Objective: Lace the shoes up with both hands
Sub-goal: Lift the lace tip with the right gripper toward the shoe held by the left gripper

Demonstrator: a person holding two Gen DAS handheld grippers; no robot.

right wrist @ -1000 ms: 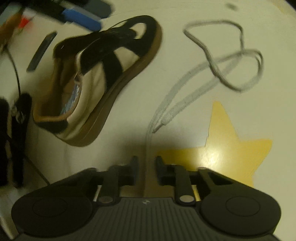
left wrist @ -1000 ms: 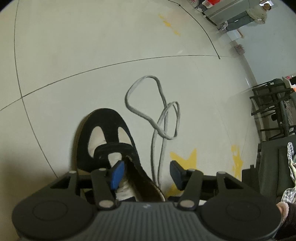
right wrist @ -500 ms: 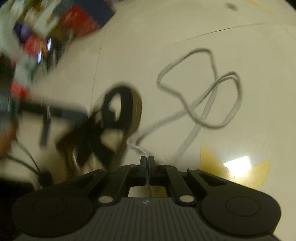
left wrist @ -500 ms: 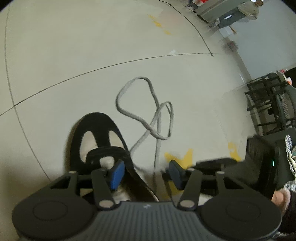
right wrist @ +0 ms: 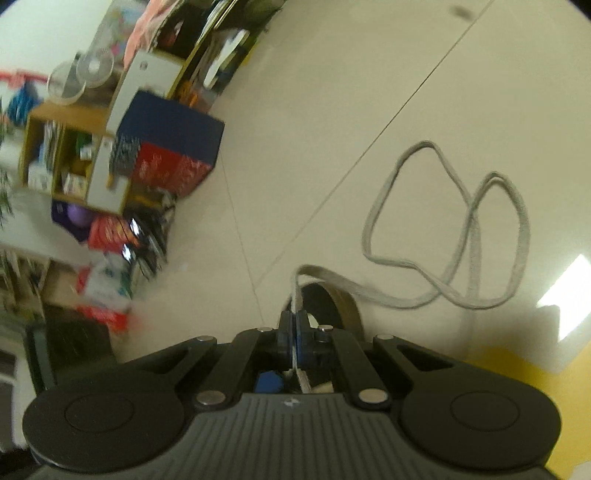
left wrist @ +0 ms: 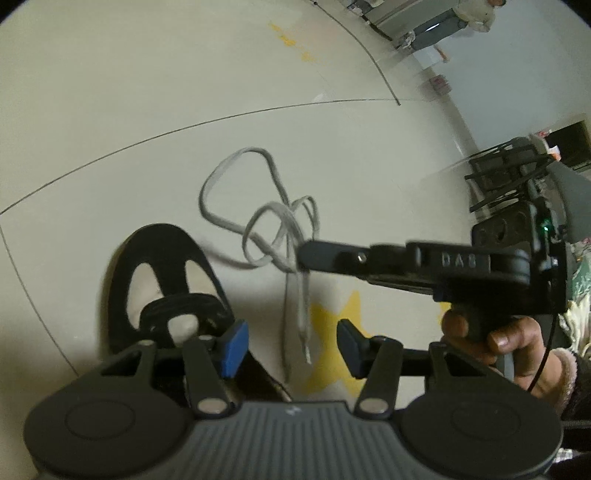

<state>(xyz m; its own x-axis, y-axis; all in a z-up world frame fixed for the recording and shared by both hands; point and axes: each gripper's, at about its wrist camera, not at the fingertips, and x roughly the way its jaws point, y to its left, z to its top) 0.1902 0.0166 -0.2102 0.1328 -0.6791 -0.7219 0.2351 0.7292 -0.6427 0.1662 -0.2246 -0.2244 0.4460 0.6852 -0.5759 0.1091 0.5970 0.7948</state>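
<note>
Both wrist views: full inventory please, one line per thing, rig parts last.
black-and-cream suede shoe: 1, black with cream panels, on the floor ahead of the left gripper
grey flat shoelace: 1, grey, looped on the floor, one end lifted
yellow star sticker: 1, yellow, on the floor beside the shoe
pale tiled floor: cream, dark seams
shelves and boxes: several, mixed colours, blurred, far left in the right wrist view
dark chair frames: black, far right
bystander: 1, far background
left gripper: fingers closing, nothing between them
right gripper: shut on the shoelace
hand: holding the right gripper's handle
</note>
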